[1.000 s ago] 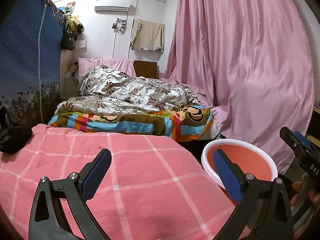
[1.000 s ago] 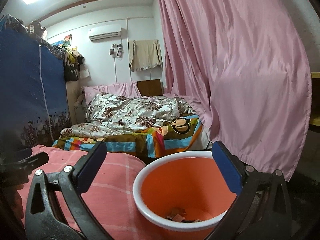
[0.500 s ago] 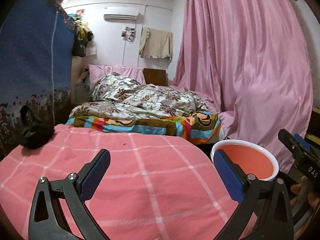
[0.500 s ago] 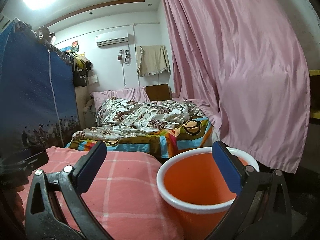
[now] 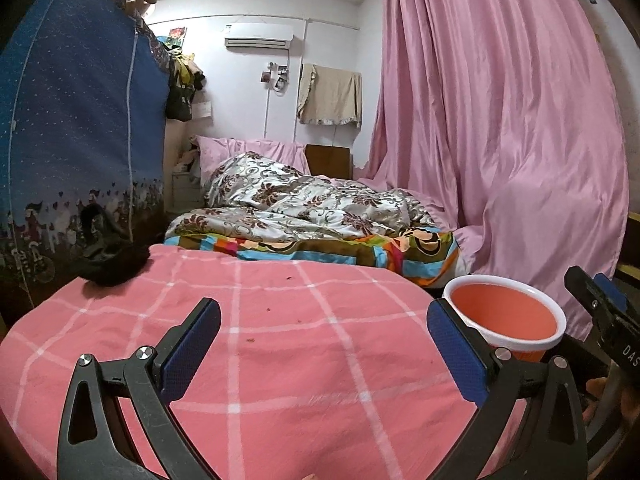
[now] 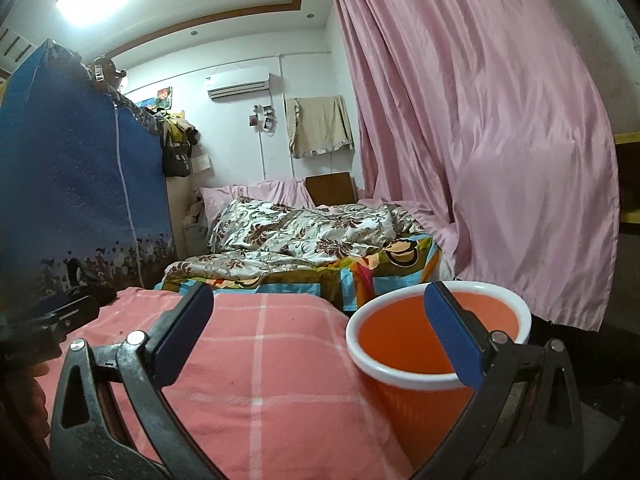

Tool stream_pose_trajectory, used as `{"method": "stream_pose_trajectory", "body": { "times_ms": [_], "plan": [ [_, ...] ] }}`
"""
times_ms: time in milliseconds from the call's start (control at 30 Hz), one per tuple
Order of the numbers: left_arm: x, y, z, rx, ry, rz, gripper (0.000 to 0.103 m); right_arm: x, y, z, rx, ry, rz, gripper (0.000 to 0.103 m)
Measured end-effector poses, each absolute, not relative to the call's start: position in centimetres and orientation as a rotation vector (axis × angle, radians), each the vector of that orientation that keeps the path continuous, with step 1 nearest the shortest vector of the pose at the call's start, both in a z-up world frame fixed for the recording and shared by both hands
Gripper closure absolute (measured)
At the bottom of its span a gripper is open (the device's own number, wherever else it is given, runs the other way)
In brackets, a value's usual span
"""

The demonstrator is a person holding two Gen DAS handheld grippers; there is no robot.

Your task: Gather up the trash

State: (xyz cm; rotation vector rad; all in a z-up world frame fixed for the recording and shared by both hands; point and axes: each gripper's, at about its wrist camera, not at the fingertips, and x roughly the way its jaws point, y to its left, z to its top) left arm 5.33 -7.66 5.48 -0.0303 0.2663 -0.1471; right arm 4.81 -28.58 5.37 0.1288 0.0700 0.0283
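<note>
An orange bin with a white rim (image 5: 506, 322) (image 6: 416, 364) stands at the right edge of a pink checked bedcover (image 5: 280, 360) (image 6: 256, 380). Its contents are hidden from both views. A few small dark crumbs (image 5: 251, 339) lie on the cover ahead of my left gripper (image 5: 322, 350), which is open and empty above the cover. My right gripper (image 6: 320, 340) is open and empty too, its right finger in front of the bin's rim. The right gripper's body (image 5: 608, 320) shows at the right edge of the left wrist view.
A black bundle of cloth (image 5: 108, 260) lies at the cover's far left. Beyond is a bed with a patterned quilt (image 5: 304, 208). A blue fabric wardrobe (image 5: 76, 140) stands left, a pink curtain (image 5: 500, 120) right. A dark gap separates the two beds.
Both grippers have tilted upward and drawn back, so the bin sits lower and farther right and its inside is no longer seen. More of the pink cover shows. Both stayed open.
</note>
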Motion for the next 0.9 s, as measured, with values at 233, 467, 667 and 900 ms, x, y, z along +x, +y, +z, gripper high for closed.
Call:
{"method": "stream_pose_trajectory", "body": {
  "times_ms": [233, 467, 667, 900],
  "plan": [
    [3.8, -6.2, 4.4, -0.03, 0.26, -0.111, 0.002, 3.0, -27.7, 4.8, 0.128, 0.027, 0.047, 0.0],
    [2.5, -5.4, 3.3, -0.022, 0.266, -0.099, 0.002, 2.0, -26.4, 3.9, 0.107, 0.044, 0.066, 0.0],
    [1.9, -4.9, 1.9, -0.015, 0.284, -0.089, 0.002, 2.0, -25.8, 3.3, 0.094, 0.076, 0.078, 0.0],
    [2.0, -4.5, 1.0, -0.011, 0.285, -0.084, 0.002, 2.4, -25.2, 2.2, 0.081, 0.102, 0.088, 0.0]
  ]
}}
